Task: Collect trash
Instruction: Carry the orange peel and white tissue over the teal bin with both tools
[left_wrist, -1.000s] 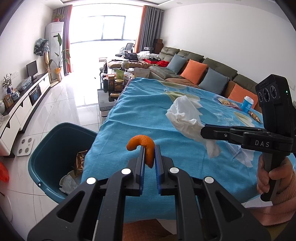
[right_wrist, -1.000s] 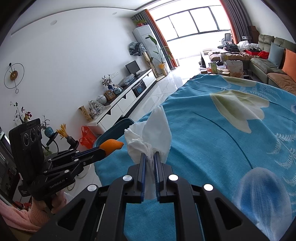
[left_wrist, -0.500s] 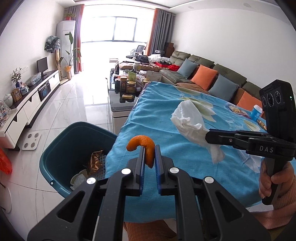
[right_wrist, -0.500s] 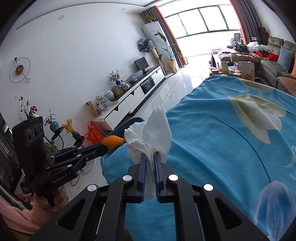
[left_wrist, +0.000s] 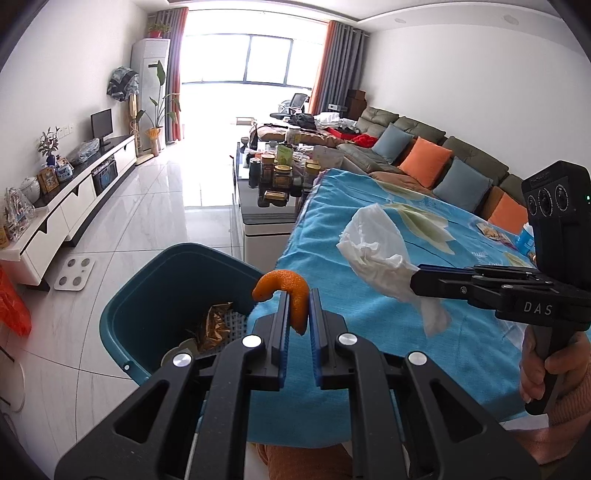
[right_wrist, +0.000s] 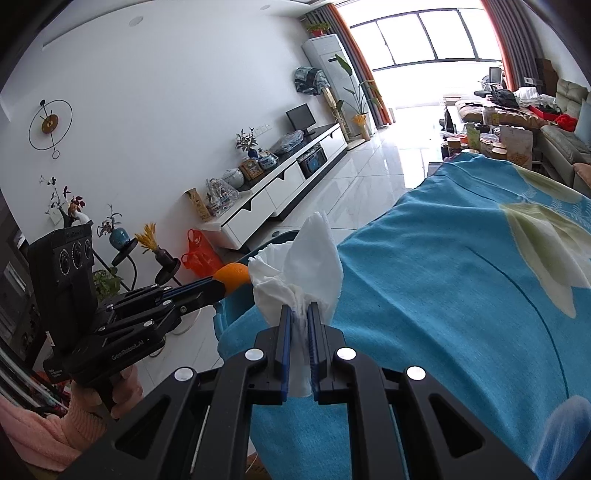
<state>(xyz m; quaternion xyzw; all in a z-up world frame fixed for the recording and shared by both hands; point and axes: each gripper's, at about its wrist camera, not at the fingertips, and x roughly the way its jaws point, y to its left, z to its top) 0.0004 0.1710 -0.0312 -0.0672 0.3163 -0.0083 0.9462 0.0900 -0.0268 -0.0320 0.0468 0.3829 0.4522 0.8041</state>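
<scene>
White letters "DAS" on the black body of the right tongs (left_wrist: 417, 282); faint "GenRobot.AI" along the left tongs (right_wrist: 221, 288) body.

Orange peel (left_wrist: 291, 295) in left tool (left_wrist: 298, 317)

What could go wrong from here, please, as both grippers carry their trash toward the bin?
The left gripper pinches the orange peel only by its lower end, so the curved piece could slip out and land on the blue cloth short of the bin. The tissue in the right gripper hangs loose above the cloth; dropped now, it would miss the bin, which stands beside the table edge.
</scene>
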